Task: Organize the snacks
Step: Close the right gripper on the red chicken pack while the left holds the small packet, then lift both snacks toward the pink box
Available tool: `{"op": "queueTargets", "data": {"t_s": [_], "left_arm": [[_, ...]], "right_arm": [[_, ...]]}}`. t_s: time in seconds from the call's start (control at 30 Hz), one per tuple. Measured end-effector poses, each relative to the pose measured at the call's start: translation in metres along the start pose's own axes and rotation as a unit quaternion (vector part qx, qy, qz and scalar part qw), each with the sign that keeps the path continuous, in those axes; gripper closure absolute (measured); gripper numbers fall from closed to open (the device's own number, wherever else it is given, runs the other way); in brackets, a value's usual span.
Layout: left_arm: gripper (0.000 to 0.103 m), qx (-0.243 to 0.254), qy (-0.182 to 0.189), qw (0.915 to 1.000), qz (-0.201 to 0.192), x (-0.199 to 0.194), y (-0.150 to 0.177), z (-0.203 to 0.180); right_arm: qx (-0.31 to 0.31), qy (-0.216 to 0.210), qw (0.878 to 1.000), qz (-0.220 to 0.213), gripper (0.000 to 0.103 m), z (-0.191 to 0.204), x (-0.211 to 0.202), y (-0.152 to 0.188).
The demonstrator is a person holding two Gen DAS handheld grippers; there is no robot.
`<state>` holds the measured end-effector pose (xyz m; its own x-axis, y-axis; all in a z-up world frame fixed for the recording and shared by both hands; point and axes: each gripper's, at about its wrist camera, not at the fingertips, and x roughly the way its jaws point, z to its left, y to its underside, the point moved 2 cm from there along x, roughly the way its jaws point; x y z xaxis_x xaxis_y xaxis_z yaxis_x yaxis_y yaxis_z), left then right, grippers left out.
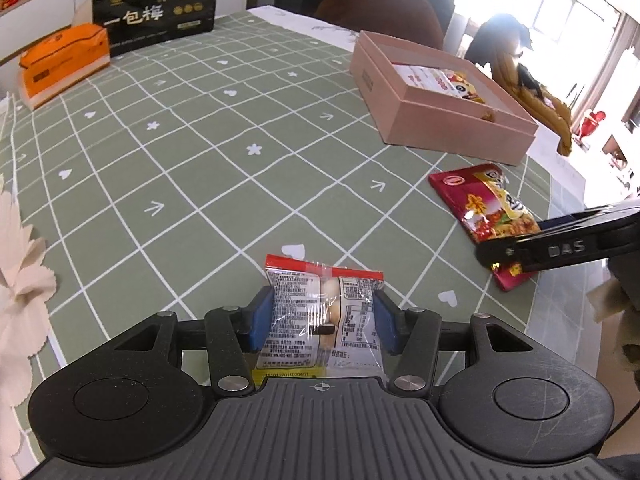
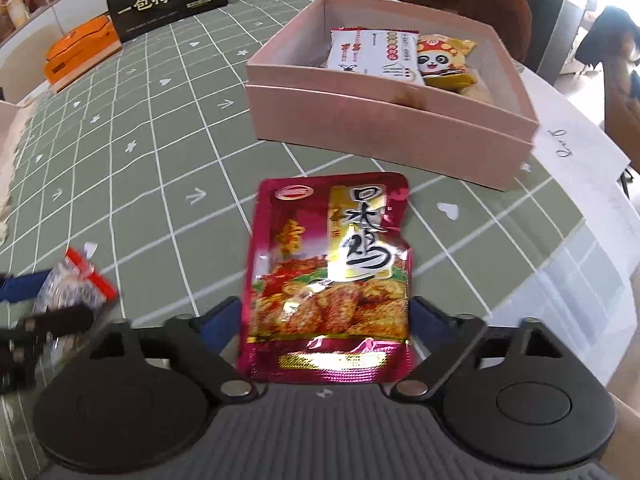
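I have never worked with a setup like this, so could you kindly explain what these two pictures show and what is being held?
There is no robot here: a person holds a two-finger gripper in each hand, and each picture comes from a fisheye camera on one gripper, looking forward along its fingers.

In the left wrist view, the left gripper is closed on a small clear plastic snack packet with red edge.

In the right wrist view, the right gripper is around a shiny red foil snack pouch.

Both are above a green grid-patterned tablecloth. On it sit an open pink cardboard box already holding some snacks, a black printed bag and an orange box.
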<state>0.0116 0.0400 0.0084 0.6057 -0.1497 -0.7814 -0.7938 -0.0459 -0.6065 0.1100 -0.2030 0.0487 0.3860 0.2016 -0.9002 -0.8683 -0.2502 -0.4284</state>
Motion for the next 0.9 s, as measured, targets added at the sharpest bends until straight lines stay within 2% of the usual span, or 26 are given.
{"op": "queueTargets", "data": {"t_s": [0.07,0.2,0.23,0.37,0.43,0.53,0.6,0.67,0.7,0.73,0.9], "left_arm": [[0.045,0.0,-0.001,1.0,0.001,-0.001,0.0,-0.001],[0.045,-0.001,-0.007,1.0,0.002,0.0,0.0,-0.005],[0.045,0.0,-0.008,1.0,0.003,0.0,0.0,-0.005],[0.045,0.001,-0.012,0.9999,0.005,0.001,0.0,-0.007],[0.045,0.003,-0.014,0.9999,0.007,0.001,-0.001,-0.008],[0.045,0.008,-0.017,0.9998,0.011,0.001,0.0,-0.011],[0.045,0.011,-0.019,0.9997,0.013,0.001,0.0,-0.012],[0.045,0.012,-0.021,0.9996,0.014,0.001,-0.001,-0.013],[0.045,0.013,-0.022,0.9996,0.014,0.001,-0.001,-0.013],[0.045,0.013,-0.023,0.9996,0.015,0.001,-0.001,-0.013],[0.045,0.0,-0.014,0.9999,0.01,0.0,0.001,-0.011]], "right_arm": [[0.01,-0.013,1.0,-0.001,0.024,-0.004,-0.003,0.003],[0.01,-0.024,1.0,-0.006,0.024,-0.012,-0.007,0.008],[0.01,-0.025,1.0,-0.006,0.022,-0.012,-0.006,0.007],[0.006,-0.015,1.0,0.012,0.004,-0.009,0.005,-0.002],[-0.005,0.0,1.0,0.012,0.0,-0.004,0.013,-0.009],[-0.012,0.0,1.0,0.004,0.0,0.002,0.022,-0.02],[-0.013,-0.002,1.0,0.008,0.007,0.004,0.023,-0.026],[-0.018,-0.01,1.0,0.008,0.025,0.005,0.017,-0.027],[-0.014,-0.017,1.0,0.009,0.029,0.005,0.012,-0.025],[-0.01,-0.02,1.0,0.008,0.039,0.003,0.008,-0.024],[0.009,-0.043,0.999,0.015,0.049,-0.004,-0.013,-0.003]]}}
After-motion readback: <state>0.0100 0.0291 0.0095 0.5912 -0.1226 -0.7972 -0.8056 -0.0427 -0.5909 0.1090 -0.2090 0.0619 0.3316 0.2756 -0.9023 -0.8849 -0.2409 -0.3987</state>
